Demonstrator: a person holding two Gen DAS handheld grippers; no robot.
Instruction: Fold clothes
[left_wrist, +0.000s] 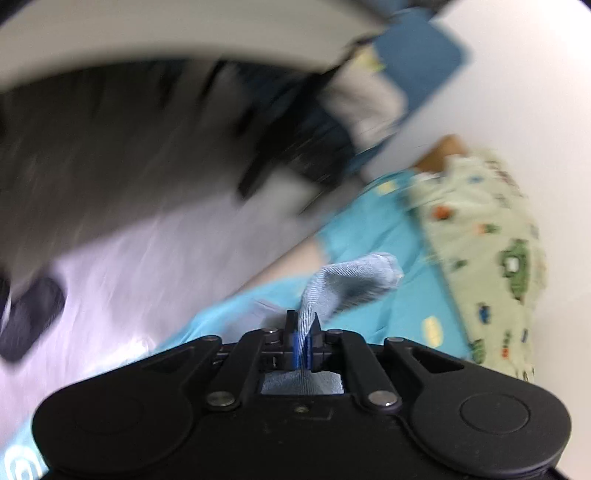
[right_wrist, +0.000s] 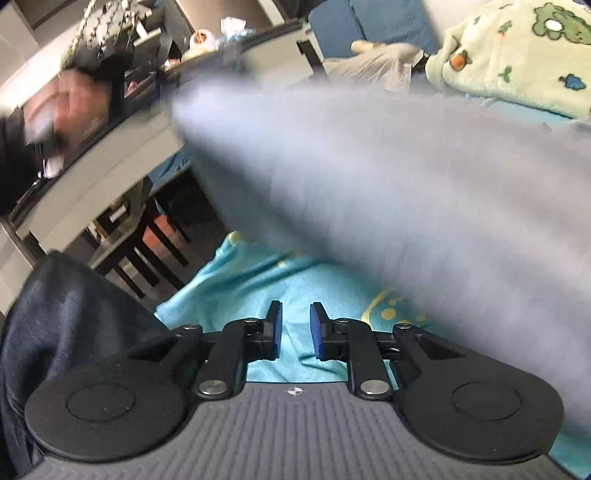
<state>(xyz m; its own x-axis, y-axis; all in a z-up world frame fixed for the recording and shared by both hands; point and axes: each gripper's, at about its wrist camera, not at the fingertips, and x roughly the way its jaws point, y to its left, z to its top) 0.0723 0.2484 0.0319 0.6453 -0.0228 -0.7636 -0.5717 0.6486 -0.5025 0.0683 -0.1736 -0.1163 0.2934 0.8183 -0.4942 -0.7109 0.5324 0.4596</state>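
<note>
My left gripper (left_wrist: 303, 332) is shut on a fold of light blue twill garment (left_wrist: 351, 277). One corner of the cloth sticks out past the fingertips, and more shows behind the pads. In the right wrist view the same pale blue garment (right_wrist: 388, 177) stretches as a blurred band from upper left to lower right, above the turquoise bedsheet (right_wrist: 258, 280). My right gripper (right_wrist: 295, 325) is open beneath it; only the sheet shows between its blue pads (right_wrist: 318, 332). A blurred hand (right_wrist: 70, 99) with a dark device is at the garment's far upper-left end.
A pale green blanket with printed cars (left_wrist: 487, 258) (right_wrist: 517, 48) lies at the right on the turquoise bedsheet (left_wrist: 369, 229). A blue cushion (left_wrist: 417, 55) is beyond it. A grey table with dark legs (right_wrist: 110, 184) stands left of the bed. Dark navy fabric (right_wrist: 55, 314) hangs by my right gripper.
</note>
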